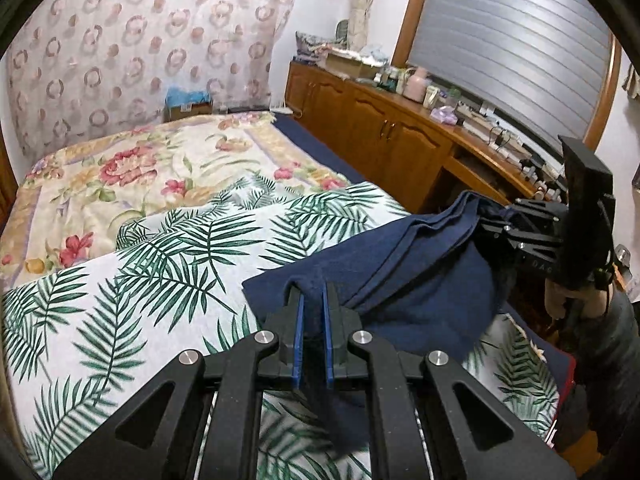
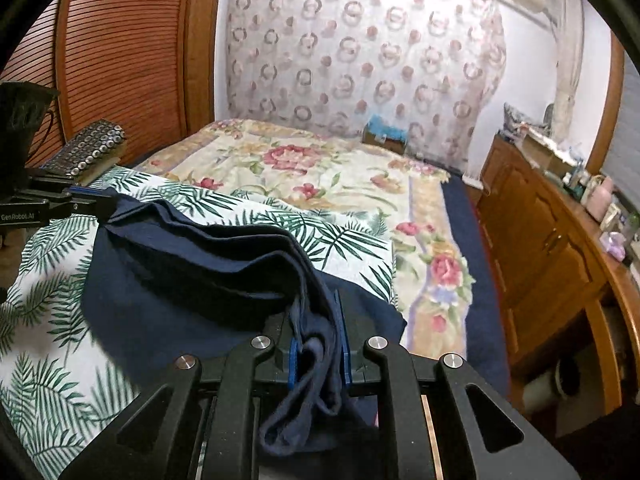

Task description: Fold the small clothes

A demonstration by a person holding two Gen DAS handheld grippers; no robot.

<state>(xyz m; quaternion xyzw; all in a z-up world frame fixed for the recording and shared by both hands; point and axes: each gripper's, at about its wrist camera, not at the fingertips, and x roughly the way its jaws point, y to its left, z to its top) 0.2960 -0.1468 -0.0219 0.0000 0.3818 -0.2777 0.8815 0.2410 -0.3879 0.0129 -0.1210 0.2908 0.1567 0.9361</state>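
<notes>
A small navy blue garment (image 1: 408, 280) hangs between my two grippers above the palm-leaf sheet (image 1: 132, 292) on the bed. My left gripper (image 1: 313, 292) is shut on one edge of it. My right gripper (image 2: 318, 308) is shut on the bunched opposite edge, and a loose fold of the garment (image 2: 224, 276) droops from its jaws. In the left wrist view the right gripper (image 1: 490, 220) shows at the right, clamped on the cloth. In the right wrist view the left gripper (image 2: 100, 204) shows at the left, clamped on the far corner.
A floral quilt (image 1: 132, 168) covers the far half of the bed. A low wooden cabinet (image 1: 384, 136) with bottles and boxes on top runs along the right side. A wooden slatted door (image 2: 120, 48) stands behind the left gripper. A patterned curtain (image 2: 360, 52) hangs at the far wall.
</notes>
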